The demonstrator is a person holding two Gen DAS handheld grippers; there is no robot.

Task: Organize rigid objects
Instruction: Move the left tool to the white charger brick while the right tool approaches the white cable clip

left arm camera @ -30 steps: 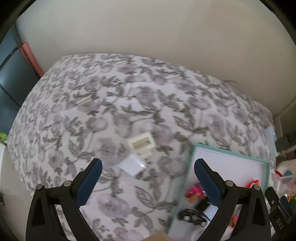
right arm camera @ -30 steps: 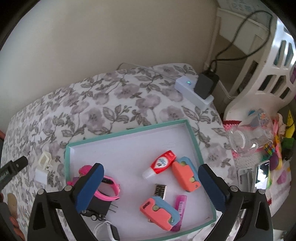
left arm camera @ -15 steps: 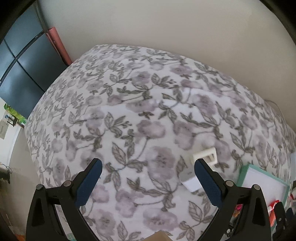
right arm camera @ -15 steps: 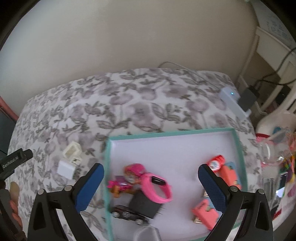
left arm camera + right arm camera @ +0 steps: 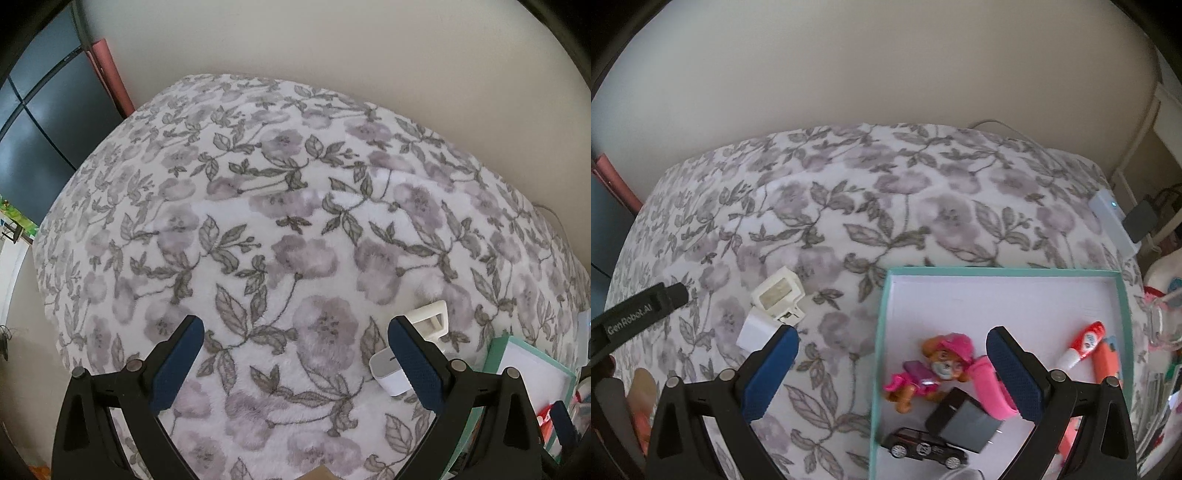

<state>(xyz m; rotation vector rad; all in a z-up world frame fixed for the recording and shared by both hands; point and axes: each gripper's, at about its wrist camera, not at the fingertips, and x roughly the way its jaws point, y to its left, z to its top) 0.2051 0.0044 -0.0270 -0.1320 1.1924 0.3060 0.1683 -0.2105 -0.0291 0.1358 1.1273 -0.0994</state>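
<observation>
A teal-rimmed white tray lies on the floral blanket and holds a pink puppy figure, a pink watch band, a grey plug adapter, a black toy car, a red-capped tube and an orange piece. Left of the tray lie a cream open box and a white cube; both show in the left wrist view, the box and the cube. My right gripper is open above the tray's left edge. My left gripper is open over bare blanket, its right finger beside the cube.
A white power strip with a black plug sits at the blanket's right edge. The beige wall runs behind. A dark cabinet stands at the left. Clutter lies right of the tray. The left gripper's tip shows at the left.
Both grippers swung left: the tray slid right in both views. The cream box and white cube moved to the left gripper's right finger and nearer the right gripper's left finger.
</observation>
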